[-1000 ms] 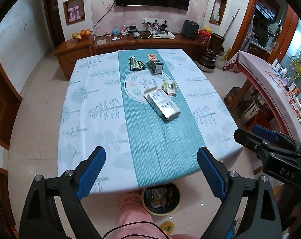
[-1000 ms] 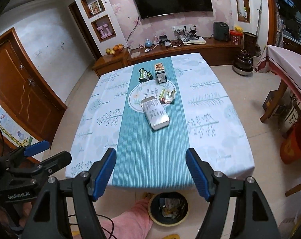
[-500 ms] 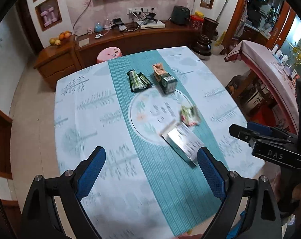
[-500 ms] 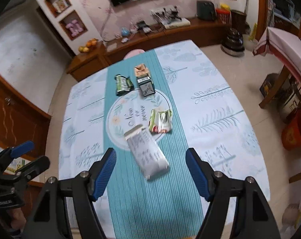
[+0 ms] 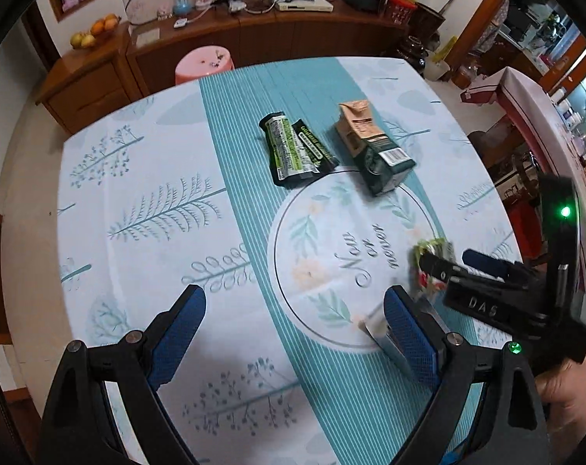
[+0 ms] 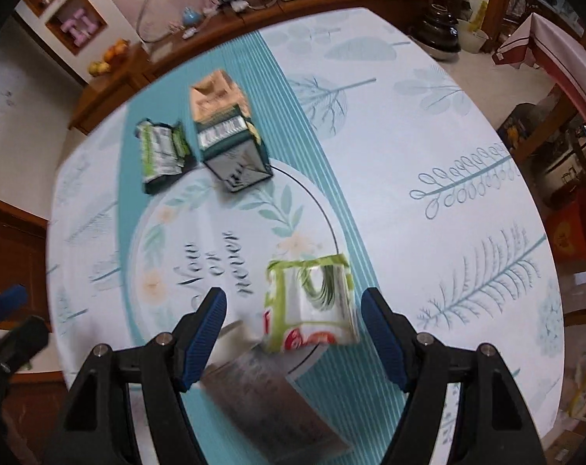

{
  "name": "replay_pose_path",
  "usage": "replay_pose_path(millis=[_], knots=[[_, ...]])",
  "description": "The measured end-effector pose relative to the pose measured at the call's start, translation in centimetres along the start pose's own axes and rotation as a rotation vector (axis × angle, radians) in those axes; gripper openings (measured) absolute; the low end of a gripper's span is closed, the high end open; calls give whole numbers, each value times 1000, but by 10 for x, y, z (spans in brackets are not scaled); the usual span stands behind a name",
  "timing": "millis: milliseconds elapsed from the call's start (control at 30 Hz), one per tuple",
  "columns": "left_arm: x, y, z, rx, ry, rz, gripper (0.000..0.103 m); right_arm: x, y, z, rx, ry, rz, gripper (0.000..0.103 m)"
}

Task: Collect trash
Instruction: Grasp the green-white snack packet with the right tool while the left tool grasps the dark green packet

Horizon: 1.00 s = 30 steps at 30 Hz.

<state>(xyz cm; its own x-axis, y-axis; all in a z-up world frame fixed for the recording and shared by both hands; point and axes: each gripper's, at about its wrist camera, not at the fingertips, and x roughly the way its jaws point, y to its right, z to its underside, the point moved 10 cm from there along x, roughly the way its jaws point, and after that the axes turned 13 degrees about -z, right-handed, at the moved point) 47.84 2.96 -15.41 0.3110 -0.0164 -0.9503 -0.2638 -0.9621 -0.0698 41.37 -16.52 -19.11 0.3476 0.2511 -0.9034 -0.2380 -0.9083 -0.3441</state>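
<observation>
Right view shows green packet [image 6: 310, 302] between right gripper's [image 6: 293, 333] apart fingers, untouched; left view hides it. Left gripper [image 5: 293, 333] fingers apart over bare cloth [image 5: 145, 232], table edge well apart.

Looks like a home living room: tablecloth-covered table [image 5: 145, 209], wooden sideboard [image 5: 254, 35] with cables and gadgets, fruit [image 5: 95, 33], pink stool [image 5: 205, 62], floral wallpaper, wall niches.

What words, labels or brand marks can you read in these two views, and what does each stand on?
"Now or never": printed in the circle on the tablecloth.
"DAS": on the right gripper body.
Print on the green wrappers, carton, silver packet and green-and-white packet: too blurred to read.
</observation>
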Motion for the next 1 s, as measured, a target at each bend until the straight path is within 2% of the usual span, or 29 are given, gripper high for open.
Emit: replay_pose_path(millis=[200,267,400,467,567,867,1000], knots=[[17,-2,-16,-2,-17,18,92,18,10,14,9,-67,68,72],[22,0,-22,-4,-20,25,92,22,13,19,12,-82,79,54],[30,2,-35,-17,-29,42,92,18,12,17,3,-48,93,45],[33,3,-41,-27,-35,47,92,14,10,14,-8,-29,98,30],[38,5,-52,-41,-41,55,92,11,6,5,-14,-10,83,18],[65,11,-97,-100,-65,37,92,17,16,-38,13,41,64,14],[84,11,-115,-128,-83,4,92,18,23,-65,38,74,62,14]])
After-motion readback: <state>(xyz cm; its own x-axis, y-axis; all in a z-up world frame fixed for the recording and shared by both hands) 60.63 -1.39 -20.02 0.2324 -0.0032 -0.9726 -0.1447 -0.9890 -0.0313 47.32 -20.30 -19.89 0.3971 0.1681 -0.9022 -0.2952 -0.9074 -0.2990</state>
